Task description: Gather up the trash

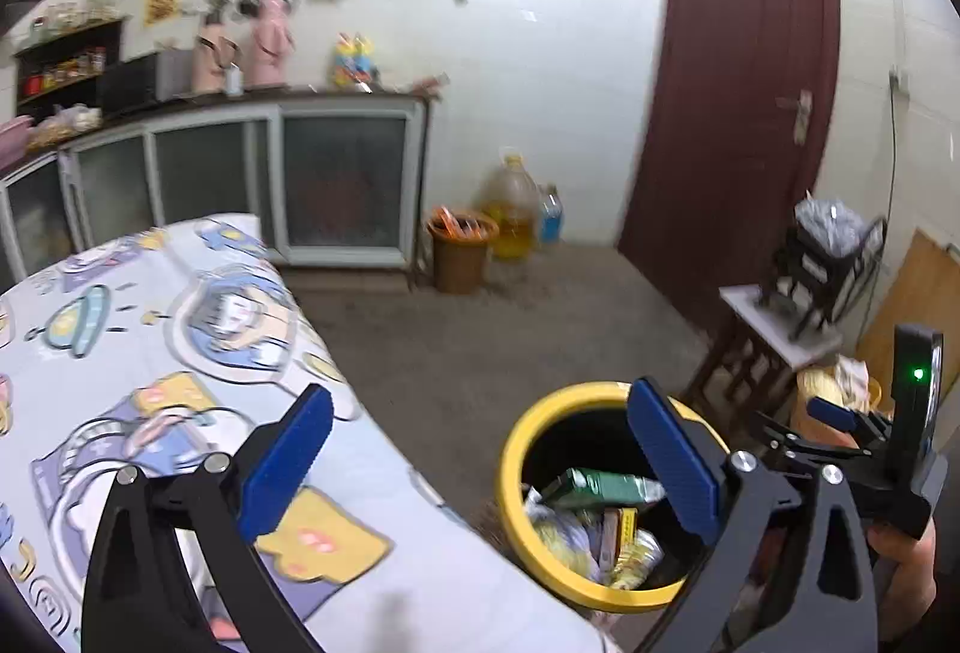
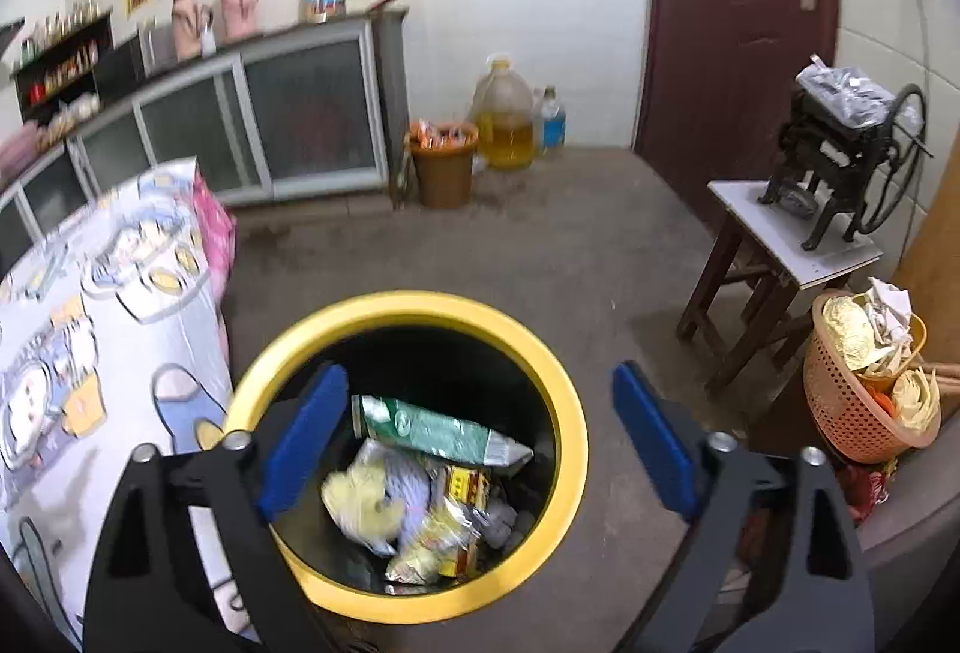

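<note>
Yellow-rimmed bin (image 2: 414, 311) holds wrappers (image 2: 420, 497); both grippers' fingers (image 2: 306, 437) spread, empty.

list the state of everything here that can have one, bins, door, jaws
left gripper: jaws open, empty
right gripper: jaws open, empty, above the bin
yellow-rimmed bin: open top, partly filled with wrappers
green packet: lying on top of the trash
brown bin: open, full to the rim
red door: shut
oil jug: upright, roughly a third full
orange basket: heaped over the rim
</note>
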{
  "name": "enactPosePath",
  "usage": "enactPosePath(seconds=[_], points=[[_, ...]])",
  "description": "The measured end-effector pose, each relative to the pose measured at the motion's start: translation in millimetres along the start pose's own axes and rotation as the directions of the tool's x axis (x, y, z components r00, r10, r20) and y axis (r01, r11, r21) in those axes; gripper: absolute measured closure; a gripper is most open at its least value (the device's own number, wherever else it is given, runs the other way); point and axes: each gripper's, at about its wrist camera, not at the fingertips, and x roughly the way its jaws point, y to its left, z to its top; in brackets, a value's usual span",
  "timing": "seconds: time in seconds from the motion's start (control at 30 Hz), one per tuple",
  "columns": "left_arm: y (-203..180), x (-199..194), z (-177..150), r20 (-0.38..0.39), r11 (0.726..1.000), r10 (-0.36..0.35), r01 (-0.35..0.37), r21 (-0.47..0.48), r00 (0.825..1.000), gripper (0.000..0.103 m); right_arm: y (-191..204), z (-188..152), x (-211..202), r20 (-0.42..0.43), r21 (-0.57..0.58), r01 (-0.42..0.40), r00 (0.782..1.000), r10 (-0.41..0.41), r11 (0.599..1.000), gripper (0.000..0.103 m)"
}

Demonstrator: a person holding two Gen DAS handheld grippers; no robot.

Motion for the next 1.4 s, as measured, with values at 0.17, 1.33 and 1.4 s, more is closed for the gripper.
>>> enactPosePath(seconds=[0.17,1.33,1.4], points=[[40,-67,-11,0.083,0.993,0.036,-0.026,-0.116,0.996,0.008,26,-4,-42,0.178,0.008,0.001,0.984,-0.003,1.0,0.008],[119,-249,-188,-0.034,0.732,0.625,-0.6,-0.324,0.78,0.008,212,-128,-172,0.308,-0.214,-0.231,0.906,0.29,0.949,0.008],[122,-244,-189,-0.066,0.72,0.63,-0.614,-0.323,0.774,0.008,211,-127,-169,0.299,-0.205,-0.24,0.908,0.294,0.949,0.008]])
